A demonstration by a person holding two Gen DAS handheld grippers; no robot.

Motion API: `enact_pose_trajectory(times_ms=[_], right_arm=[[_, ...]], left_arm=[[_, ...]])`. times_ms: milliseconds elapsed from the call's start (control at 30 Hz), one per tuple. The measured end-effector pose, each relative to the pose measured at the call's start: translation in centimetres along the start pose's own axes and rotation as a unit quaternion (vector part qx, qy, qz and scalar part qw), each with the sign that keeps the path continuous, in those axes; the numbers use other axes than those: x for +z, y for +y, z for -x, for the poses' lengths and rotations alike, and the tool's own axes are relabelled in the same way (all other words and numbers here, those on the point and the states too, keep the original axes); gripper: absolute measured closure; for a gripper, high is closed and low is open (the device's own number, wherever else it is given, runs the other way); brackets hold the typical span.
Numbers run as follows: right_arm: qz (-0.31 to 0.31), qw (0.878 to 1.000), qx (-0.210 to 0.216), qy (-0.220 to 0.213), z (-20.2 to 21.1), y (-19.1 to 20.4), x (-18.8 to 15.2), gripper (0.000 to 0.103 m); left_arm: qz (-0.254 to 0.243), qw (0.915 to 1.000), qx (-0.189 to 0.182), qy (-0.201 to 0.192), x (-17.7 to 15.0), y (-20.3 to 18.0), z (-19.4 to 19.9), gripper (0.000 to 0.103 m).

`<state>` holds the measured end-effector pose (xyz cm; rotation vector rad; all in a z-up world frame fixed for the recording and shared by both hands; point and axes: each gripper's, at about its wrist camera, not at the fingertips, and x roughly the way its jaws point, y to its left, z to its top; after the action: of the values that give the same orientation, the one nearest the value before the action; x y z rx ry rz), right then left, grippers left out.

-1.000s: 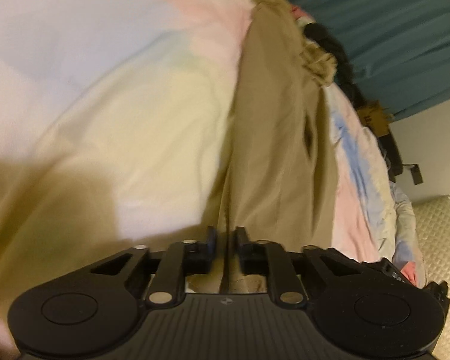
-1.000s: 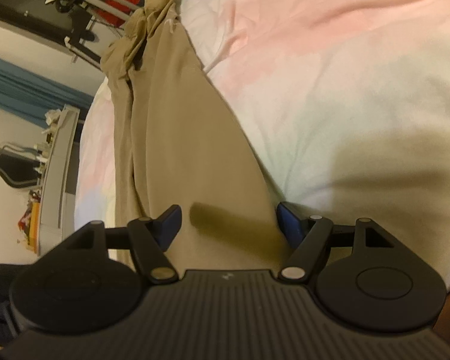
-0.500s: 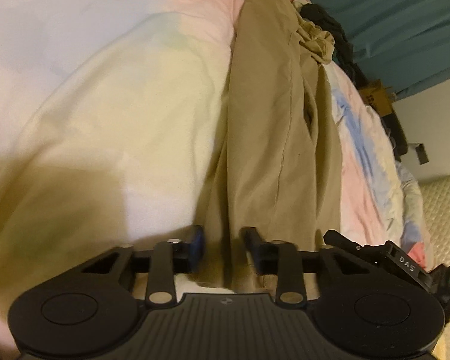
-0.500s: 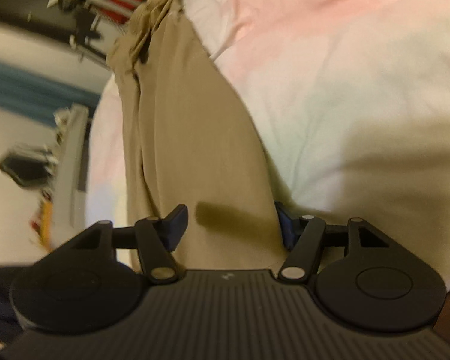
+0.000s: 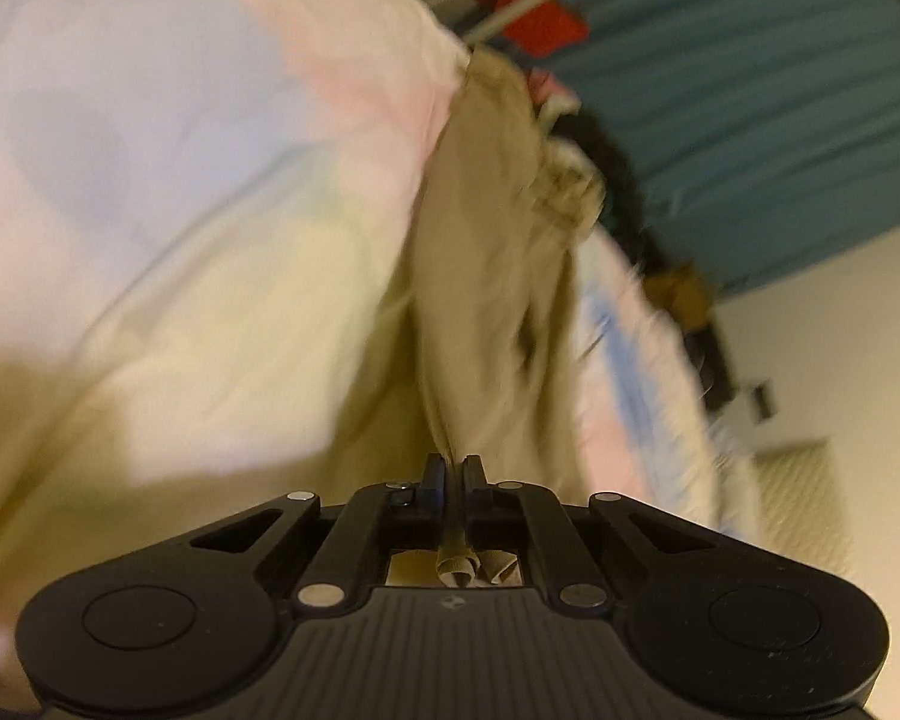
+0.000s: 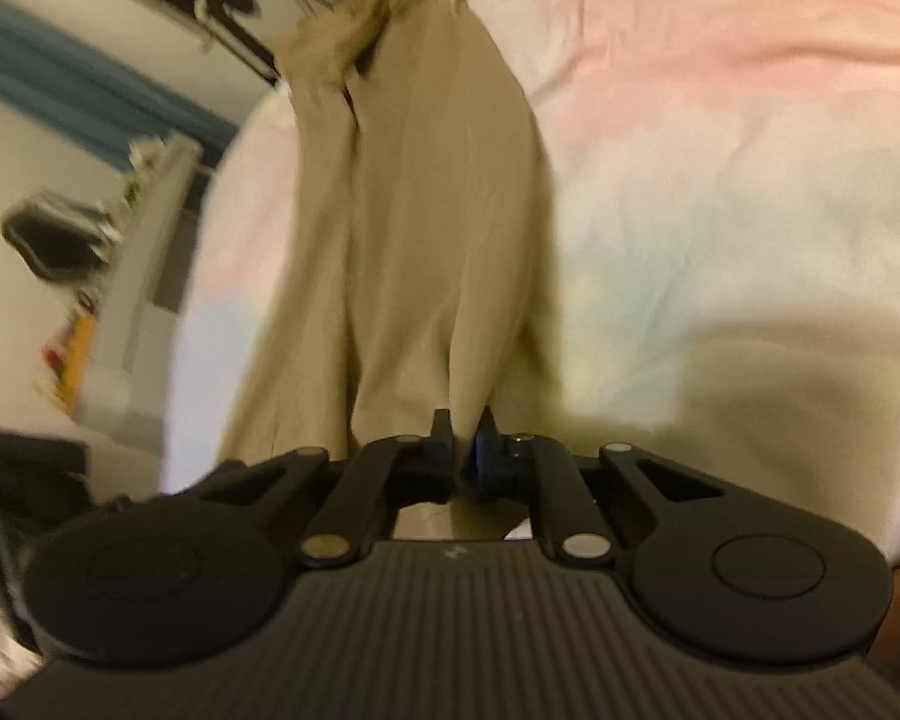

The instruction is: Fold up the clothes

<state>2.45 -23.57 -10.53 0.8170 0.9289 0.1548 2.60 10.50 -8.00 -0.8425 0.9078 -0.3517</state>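
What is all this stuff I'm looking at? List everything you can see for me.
trousers: one, khaki, stretched along the bed, near end pinched by both grippers
bedspread: one, pastel pink, blue and cream, under the trousers
curtain: one, teal, behind the bed
red item: one, by a metal rack at the bed's far end; blurred
dark clothes: a pile, beside the trousers' far end
left gripper: black, shut on the trousers
right gripper: black, shut on the trousers

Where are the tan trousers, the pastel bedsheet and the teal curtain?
tan trousers (image 6: 426, 228), right wrist view, on the flat leg fabric.
pastel bedsheet (image 6: 720, 138), right wrist view, on its bare pink area.
teal curtain (image 5: 780, 90), left wrist view, mid-drape.
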Motion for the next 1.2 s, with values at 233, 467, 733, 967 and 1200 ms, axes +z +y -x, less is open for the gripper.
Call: enact_pose_trajectory(times_ms=[233,467,733,967,1200], right_arm=[[0.019,0.996,0.059,-0.06,5.3,3.6,3.7,0.094],[0.046,0.988,0.101,-0.108,10.1,5.9,5.7,0.095],[0.062,0.989,0.105,-0.078,12.8,1.3,-1.6,0.096],[0.053,0.99,0.091,-0.095,14.9,0.0,-4.5,0.095],[0.017,0.991,0.087,-0.098,10.5,0.6,1.9,0.095]], left_arm=[[0.004,0.9968,-0.061,-0.051,3.8,-5.8,4.4,0.1],[-0.056,0.9947,-0.045,-0.074,1.8,-9.5,9.0,0.101],[-0.081,0.9961,-0.002,-0.036,-4.8,-5.8,14.4,0.101],[-0.038,0.999,-0.009,-0.02,-5.4,-3.9,13.7,0.101],[-0.065,0.997,0.013,-0.039,-0.3,-6.0,8.5,0.101]])
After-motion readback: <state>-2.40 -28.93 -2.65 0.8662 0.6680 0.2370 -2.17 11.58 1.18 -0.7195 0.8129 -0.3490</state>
